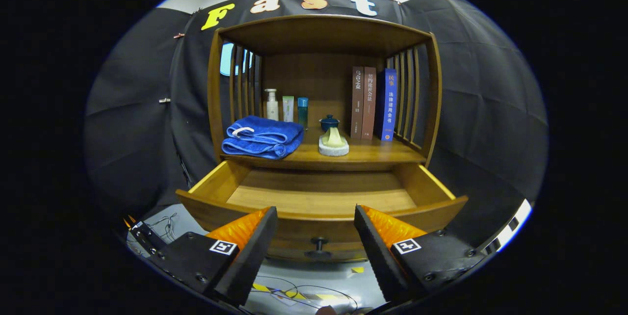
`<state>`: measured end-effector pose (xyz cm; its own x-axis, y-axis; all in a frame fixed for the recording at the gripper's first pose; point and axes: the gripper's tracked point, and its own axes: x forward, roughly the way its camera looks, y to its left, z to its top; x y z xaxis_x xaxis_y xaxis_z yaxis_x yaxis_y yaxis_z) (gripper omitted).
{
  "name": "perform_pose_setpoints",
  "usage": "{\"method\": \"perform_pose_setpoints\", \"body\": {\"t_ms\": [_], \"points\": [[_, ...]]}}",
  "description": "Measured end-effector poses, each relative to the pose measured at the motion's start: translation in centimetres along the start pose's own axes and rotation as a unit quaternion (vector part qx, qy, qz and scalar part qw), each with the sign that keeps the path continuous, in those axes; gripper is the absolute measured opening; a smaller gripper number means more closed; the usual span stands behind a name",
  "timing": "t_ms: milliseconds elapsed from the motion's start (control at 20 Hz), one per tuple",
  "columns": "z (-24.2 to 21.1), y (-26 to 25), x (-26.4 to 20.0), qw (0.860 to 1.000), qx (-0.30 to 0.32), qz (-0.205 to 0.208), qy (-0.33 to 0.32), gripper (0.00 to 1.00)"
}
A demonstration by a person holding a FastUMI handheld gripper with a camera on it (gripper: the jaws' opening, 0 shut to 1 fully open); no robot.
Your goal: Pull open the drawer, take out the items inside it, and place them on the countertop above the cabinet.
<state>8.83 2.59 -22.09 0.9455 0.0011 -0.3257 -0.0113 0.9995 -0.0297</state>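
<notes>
Our hand-held gripper is hanging open, empty, before the pulled-out drawer; its visible floor is looking bare, towel sitting on the bench.

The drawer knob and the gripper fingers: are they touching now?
Apart. In the gripper view the drawer knob sits in the open gap of the gripper, with drawer front visible on both sides of it; neither finger reaches it.
</notes>
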Motion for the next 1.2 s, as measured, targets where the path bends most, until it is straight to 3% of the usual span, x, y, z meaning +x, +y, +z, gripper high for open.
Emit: {"method": "perform_pose_setpoints", "body": {"t_ms": [450,1200], "points": [[-6.1,-1.6,3.3,1.0,-0.001,-0.02,-0.015,1.0],[-6.0,-2.7,9.7,1.0,0.007,-0.023,-0.007,1.0]]}}
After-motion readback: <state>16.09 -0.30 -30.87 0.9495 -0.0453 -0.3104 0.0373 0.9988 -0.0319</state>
